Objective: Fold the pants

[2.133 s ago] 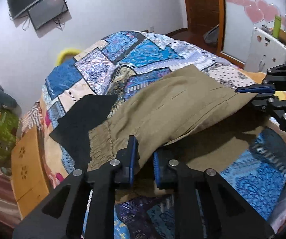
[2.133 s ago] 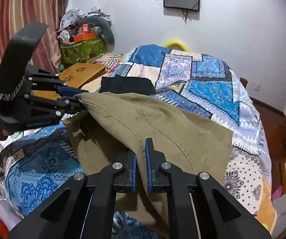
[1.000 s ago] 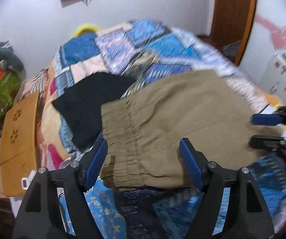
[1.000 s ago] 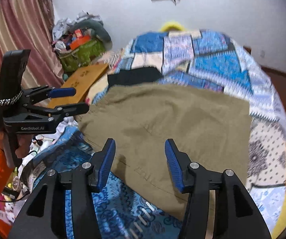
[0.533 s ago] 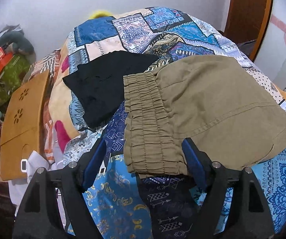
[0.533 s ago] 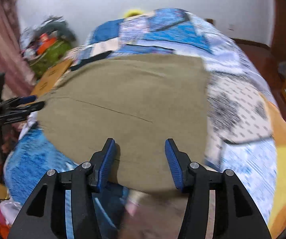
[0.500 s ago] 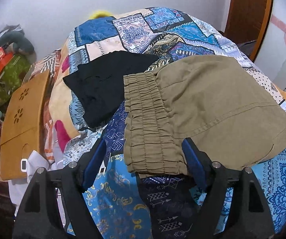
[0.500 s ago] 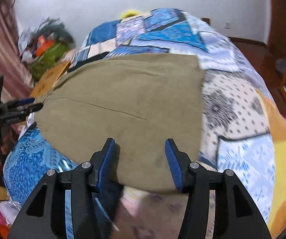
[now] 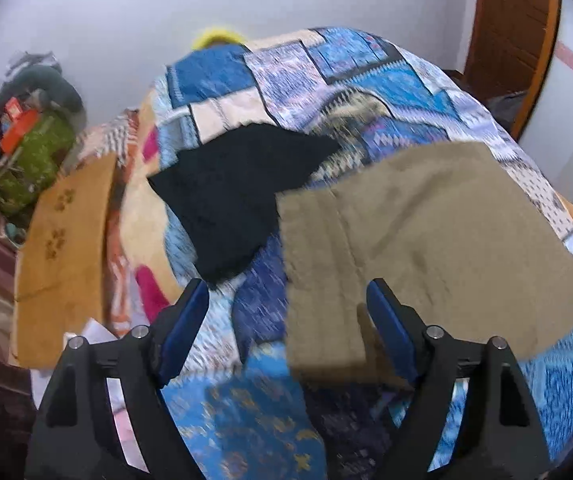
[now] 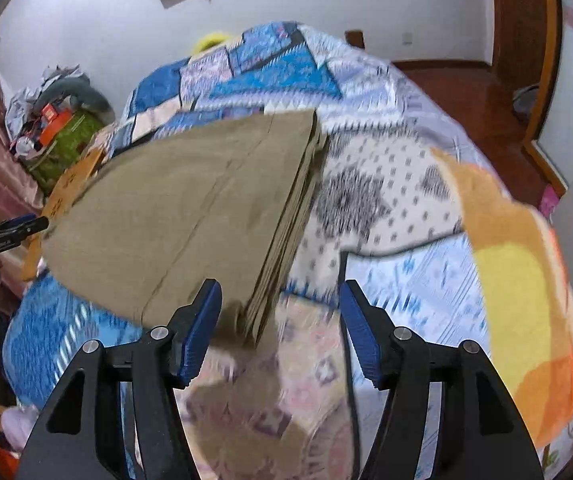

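Observation:
The khaki pants lie folded flat on the patchwork bed; their waistband edge faces my left gripper. In the right wrist view the pants show stacked folded layers along their right edge. My left gripper is open and empty, just short of the waistband edge. My right gripper is open and empty, over the pants' near right corner. The left gripper also shows at the far left of the right wrist view.
A black garment lies on the bed left of the pants. A wooden board leans by the bed's left side, near a green bag of clutter. An orange and yellow cushion lies at the right. A door stands beyond the bed.
Both grippers let go of the pants and opened about a second ago. Since then both views have swung; the right gripper has shifted toward the pants' right edge.

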A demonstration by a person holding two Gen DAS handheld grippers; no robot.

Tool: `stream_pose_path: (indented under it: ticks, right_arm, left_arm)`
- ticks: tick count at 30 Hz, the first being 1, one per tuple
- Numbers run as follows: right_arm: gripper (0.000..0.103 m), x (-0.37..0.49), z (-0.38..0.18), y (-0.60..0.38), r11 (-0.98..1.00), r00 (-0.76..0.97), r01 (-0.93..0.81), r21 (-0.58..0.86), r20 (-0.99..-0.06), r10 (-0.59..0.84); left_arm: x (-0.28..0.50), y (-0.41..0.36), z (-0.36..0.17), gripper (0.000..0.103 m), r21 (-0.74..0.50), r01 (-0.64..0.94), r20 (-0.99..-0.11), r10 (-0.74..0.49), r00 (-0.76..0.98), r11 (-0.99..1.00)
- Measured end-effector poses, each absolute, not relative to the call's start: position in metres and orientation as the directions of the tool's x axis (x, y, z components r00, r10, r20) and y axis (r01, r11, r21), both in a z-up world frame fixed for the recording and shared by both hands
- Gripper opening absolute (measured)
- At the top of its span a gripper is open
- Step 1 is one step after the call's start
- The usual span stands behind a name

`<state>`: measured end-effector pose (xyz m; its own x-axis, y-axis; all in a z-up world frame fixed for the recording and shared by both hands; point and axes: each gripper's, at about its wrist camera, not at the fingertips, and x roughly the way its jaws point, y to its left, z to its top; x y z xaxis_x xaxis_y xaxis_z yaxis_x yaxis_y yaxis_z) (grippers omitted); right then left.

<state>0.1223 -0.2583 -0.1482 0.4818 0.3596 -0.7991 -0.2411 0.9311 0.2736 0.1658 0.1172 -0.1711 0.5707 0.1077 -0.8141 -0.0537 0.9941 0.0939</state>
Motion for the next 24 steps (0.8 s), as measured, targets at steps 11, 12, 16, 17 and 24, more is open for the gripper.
stream_pose_path:
  ticks: [11, 12, 16, 17, 24]
  right_arm:
    - [0.058, 0.21, -0.141, -0.242, 0.917, 0.528, -0.287, 0.277, -0.753, 0.392]
    - [0.058, 0.219, -0.144, -0.241, 0.916, 0.525, -0.29, 0.276, -0.754, 0.394]
    - [0.058, 0.258, -0.159, -0.238, 0.912, 0.5, -0.285, 0.296, -0.766, 0.405]
    - [0.058, 0.27, -0.165, -0.237, 0.914, 0.495, -0.279, 0.293, -0.772, 0.398]
    - [0.058, 0.335, -0.211, -0.227, 0.917, 0.417, -0.249, 0.31, -0.82, 0.391]
  left_arm:
    - [0.247, 0.153, -0.169, 0.089, -0.028, -0.15, -0.842, 0.058, 0.537, 0.988]
    - [0.256, 0.152, -0.175, 0.089, -0.03, -0.141, -0.853, 0.048, 0.52, 0.99]
    - [0.273, 0.145, -0.194, 0.089, -0.039, -0.113, -0.878, 0.019, 0.478, 0.993]
    - [0.276, 0.142, -0.199, 0.089, -0.038, -0.104, -0.883, 0.016, 0.47, 0.994]
    - [0.291, 0.134, -0.228, 0.089, -0.058, -0.074, -0.906, -0.021, 0.423, 0.996]
